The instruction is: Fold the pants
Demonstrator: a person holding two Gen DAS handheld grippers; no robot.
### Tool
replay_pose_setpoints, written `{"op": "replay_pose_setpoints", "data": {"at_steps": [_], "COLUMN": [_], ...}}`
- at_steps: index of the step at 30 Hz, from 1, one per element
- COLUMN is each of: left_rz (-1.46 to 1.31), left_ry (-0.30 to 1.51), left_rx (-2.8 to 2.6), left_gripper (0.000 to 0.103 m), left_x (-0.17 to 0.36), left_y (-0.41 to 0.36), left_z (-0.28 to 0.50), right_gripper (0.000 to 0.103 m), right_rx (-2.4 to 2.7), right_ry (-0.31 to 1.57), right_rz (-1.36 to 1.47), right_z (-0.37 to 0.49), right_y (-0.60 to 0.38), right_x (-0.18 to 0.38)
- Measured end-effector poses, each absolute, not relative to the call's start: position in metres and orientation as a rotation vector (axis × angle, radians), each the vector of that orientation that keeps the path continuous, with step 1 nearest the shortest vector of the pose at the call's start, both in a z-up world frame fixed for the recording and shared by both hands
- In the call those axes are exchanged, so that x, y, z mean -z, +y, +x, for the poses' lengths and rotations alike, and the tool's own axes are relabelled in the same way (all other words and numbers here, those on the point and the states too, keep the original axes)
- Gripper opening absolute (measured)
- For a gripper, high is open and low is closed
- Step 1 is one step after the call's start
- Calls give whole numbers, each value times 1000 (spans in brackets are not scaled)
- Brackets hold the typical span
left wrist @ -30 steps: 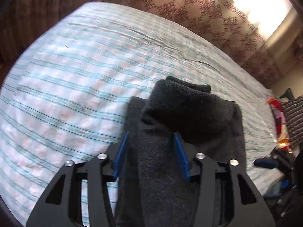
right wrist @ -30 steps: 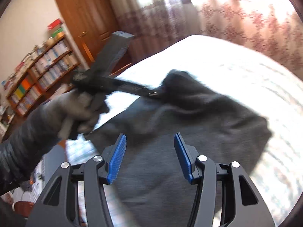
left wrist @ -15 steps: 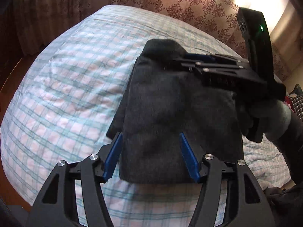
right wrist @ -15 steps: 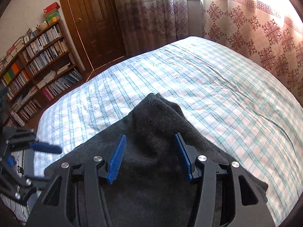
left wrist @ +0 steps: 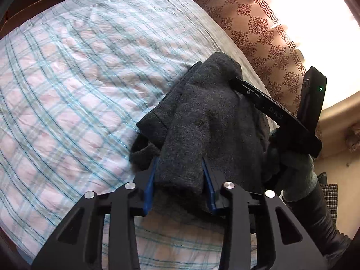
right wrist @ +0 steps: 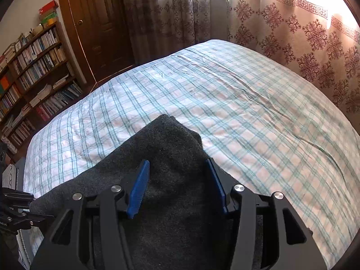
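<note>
The dark grey pants (left wrist: 209, 121) are folded into a thick bundle held above the plaid bed sheet (left wrist: 67, 94). My left gripper (left wrist: 180, 177) is shut on the near end of the bundle, with cloth bulging between its blue pads. My right gripper (right wrist: 177, 180) grips the far end of the pants (right wrist: 166, 148), its pads pressed against a thick fold. The right gripper also shows in the left wrist view (left wrist: 279, 114), reaching in from the right to the far corner of the bundle. The left gripper shows at the left edge of the right wrist view (right wrist: 15, 209).
The bed (right wrist: 225, 94) fills both views. Patterned curtains (right wrist: 303, 33) hang behind it. A wooden door (right wrist: 99, 22) and a bookshelf (right wrist: 29, 72) stand at the left in the right wrist view.
My left gripper has closed on the near end of the bundle and both grippers have lifted it. The bundle has bunched up narrower than half a second ago.
</note>
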State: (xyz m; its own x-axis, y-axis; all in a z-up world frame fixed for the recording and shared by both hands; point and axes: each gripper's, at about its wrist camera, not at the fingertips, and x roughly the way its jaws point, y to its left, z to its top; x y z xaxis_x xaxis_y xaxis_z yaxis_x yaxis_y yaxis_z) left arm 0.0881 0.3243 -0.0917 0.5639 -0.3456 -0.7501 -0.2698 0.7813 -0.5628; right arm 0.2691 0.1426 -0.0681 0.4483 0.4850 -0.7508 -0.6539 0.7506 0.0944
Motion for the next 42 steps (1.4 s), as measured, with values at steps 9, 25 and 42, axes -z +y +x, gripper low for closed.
{"op": "replay_pose_setpoints", "data": {"at_steps": [9,25,42], "left_rz": [-540,-281,-302], "left_ry": [986,837,947], "left_rx": [13,5,-58], "left_gripper": [33,64,80], "left_x": [98,11,85], "left_y": [319,271,261], "left_z": [96,140,272], "right_gripper": [69,66,76], "right_rx": [-679,-417,-371], "right_ry": [881,835,955], "right_rz": [-158,-84,50], "right_z": [288,244,281], "right_y": [142,-8,-19], "right_x": [90,50,117]}}
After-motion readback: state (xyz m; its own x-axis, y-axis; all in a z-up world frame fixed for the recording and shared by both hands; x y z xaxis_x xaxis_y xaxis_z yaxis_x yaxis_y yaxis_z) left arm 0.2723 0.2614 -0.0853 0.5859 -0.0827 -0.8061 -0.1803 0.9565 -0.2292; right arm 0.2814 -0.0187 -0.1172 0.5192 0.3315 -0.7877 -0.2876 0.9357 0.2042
